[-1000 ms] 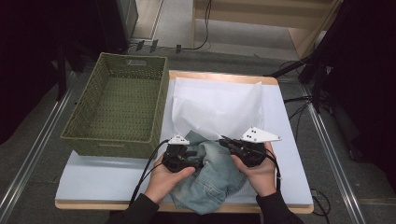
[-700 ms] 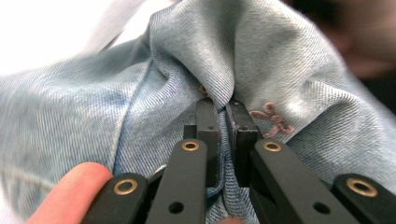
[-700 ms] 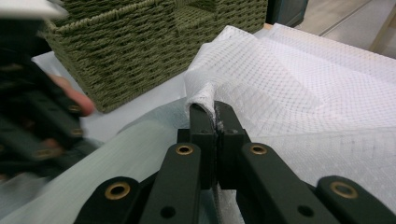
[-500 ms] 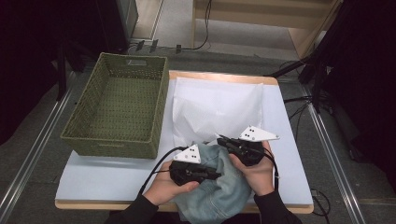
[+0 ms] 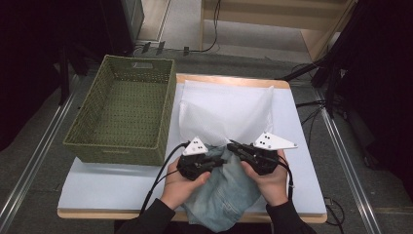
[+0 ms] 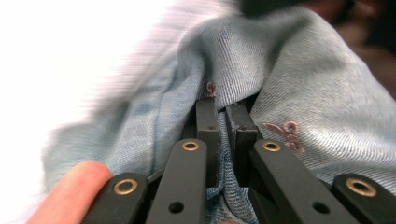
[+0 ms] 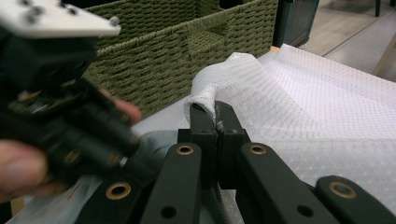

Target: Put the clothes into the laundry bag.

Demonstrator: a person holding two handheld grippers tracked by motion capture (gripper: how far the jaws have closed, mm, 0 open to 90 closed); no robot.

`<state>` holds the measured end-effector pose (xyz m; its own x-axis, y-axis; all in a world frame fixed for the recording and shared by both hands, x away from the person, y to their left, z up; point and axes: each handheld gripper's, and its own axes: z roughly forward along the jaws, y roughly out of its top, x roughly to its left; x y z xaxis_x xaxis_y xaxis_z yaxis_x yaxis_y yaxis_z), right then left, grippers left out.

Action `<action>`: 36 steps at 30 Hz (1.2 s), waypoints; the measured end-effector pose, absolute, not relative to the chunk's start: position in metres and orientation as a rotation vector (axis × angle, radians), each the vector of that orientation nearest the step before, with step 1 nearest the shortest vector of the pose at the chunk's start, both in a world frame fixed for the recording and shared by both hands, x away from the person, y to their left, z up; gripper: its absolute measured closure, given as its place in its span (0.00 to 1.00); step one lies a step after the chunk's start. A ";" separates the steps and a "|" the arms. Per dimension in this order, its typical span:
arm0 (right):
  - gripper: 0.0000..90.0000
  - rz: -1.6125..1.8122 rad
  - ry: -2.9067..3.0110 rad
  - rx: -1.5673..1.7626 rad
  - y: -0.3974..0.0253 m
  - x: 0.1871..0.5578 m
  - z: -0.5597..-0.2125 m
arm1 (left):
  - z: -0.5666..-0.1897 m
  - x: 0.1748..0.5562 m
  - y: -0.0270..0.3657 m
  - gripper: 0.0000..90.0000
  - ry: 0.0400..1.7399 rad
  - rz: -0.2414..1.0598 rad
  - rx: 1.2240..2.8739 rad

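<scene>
High view: at the near edge the jeans (image 5: 226, 192) lie bunched, the left gripper (image 5: 220, 162) pinching their fold, the right gripper (image 5: 233, 145) clamping the white bag (image 5: 226, 109) mouth beyond; bagging looks underway, so next push denim inside.

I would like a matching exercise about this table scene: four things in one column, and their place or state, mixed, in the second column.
Things:
1. woven basket
2. denim garment
3. white mesh bag
4. left claw

States:
a. edge pinched by the right claw
b. green, at the table's left
c. shut on blue fabric
d. bunched between the two hands at the near edge

Pairs: 1-b, 2-d, 3-a, 4-c
</scene>
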<state>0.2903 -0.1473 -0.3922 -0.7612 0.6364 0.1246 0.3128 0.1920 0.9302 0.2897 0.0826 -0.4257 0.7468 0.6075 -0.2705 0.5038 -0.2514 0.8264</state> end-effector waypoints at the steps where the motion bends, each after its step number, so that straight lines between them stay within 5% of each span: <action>1: 1.00 1.589 2.181 0.898 -0.148 0.290 -0.391 | -0.425 0.292 0.088 0.97 0.906 0.162 1.890; 6: 1.00 1.568 2.193 0.902 -0.151 0.289 -0.391 | -0.429 0.293 0.097 0.97 1.058 0.313 1.813; 9: 1.00 1.544 2.211 0.900 -0.148 0.290 -0.394 | -0.441 0.297 0.088 0.94 1.024 0.259 1.910; 11: 1.00 1.539 2.217 0.896 -0.148 0.291 -0.395 | -0.441 0.295 0.090 0.82 0.965 0.205 1.895; 14: 1.00 1.532 2.215 0.915 -0.152 0.292 -0.396 | -0.433 0.292 0.103 0.49 0.909 0.078 1.841; 17: 1.00 1.533 2.211 0.929 -0.154 0.294 -0.397 | -0.427 0.286 0.111 0.27 0.910 0.085 1.881; 20: 1.00 1.523 2.217 0.925 -0.154 0.293 -0.398 | -0.434 0.283 0.108 0.15 0.956 0.105 1.985; 24: 1.00 1.520 2.232 0.929 -0.151 0.294 -0.401 | -0.451 0.285 0.099 0.22 0.980 0.029 2.094; 29: 1.00 1.517 2.246 0.915 -0.145 0.293 -0.403 | -0.452 0.288 0.094 0.77 0.906 -0.050 2.100; 36: 1.00 1.541 2.243 0.898 -0.141 0.290 -0.399 | -0.442 0.284 0.085 0.86 0.856 0.055 1.982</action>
<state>0.2900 -0.1412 -0.3991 -0.7695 0.6278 0.1171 0.3345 0.2400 0.9113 0.2838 0.0848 -0.4423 0.7547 0.5869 -0.2930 0.5445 -0.3112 0.7789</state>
